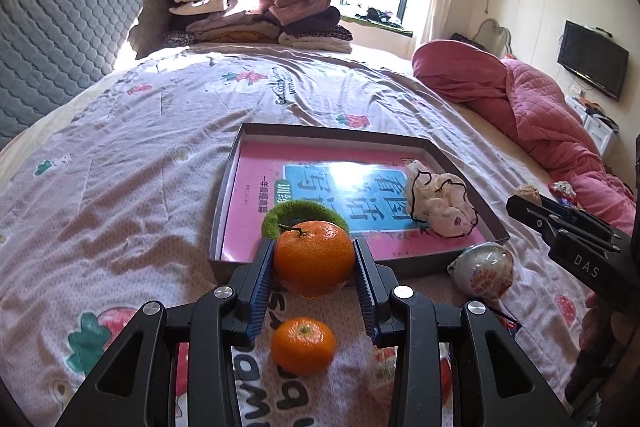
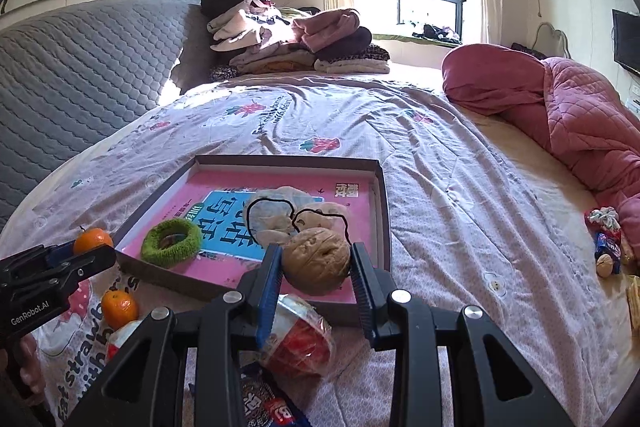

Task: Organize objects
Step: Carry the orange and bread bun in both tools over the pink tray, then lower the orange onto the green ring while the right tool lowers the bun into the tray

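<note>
- The left gripper (image 1: pixel 314 259) is closed on a tangerine (image 1: pixel 313 257), held above the near edge of the tray (image 1: pixel 460 163).
- The right gripper (image 2: pixel 316 261) is clamped on a walnut (image 2: pixel 317 259), also over the near edge of the tray.
- Already in the tray: a pink book (image 1: pixel 256 187), a green ring (image 2: pixel 172 239) and a pale cloth with black cord (image 1: pixel 436 201).
- Not yet in the tray, on the bedsheet (image 1: pixel 140 155): a second tangerine (image 1: pixel 303 345), a wrapped ball (image 1: pixel 484 269), a red wrapped snack (image 2: pixel 296 337) and a few small items (image 2: pixel 608 243) far to the right.
- I judge the task is about half done; both held things need only to be placed, then the rest collected.
</note>
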`<action>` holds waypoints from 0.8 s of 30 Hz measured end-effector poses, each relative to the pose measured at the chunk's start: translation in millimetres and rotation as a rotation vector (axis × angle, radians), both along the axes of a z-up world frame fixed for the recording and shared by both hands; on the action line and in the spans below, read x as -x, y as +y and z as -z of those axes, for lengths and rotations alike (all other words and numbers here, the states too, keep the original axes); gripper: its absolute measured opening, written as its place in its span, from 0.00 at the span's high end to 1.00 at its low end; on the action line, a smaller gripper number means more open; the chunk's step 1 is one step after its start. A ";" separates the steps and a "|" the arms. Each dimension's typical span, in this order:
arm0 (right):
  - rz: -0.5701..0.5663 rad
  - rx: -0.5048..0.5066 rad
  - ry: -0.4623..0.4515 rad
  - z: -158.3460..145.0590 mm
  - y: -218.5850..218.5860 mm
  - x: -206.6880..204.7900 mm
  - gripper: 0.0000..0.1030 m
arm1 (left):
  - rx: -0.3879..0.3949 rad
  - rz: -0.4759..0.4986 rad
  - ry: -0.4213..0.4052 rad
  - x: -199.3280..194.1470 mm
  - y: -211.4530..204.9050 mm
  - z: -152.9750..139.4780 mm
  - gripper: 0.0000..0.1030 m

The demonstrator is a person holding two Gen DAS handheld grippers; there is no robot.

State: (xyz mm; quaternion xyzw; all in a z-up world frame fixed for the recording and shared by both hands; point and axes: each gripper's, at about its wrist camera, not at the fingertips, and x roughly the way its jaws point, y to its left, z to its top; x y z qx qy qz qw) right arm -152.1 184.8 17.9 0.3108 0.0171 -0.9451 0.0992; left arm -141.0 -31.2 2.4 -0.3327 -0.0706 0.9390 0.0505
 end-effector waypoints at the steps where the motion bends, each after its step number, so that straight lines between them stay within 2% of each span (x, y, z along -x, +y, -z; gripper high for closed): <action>1: 0.003 0.002 0.003 -0.6 0.7 2.5 0.66 | 0.001 -0.004 0.002 4.1 -0.9 -0.6 0.62; 10: 0.009 -0.024 -0.009 1.1 -1.0 22.3 0.66 | 0.039 -0.007 -0.040 41.4 0.0 1.4 0.62; 24: 0.013 -0.076 -0.089 27.2 -5.9 49.5 0.66 | 0.079 0.005 -0.132 70.7 3.8 29.9 0.62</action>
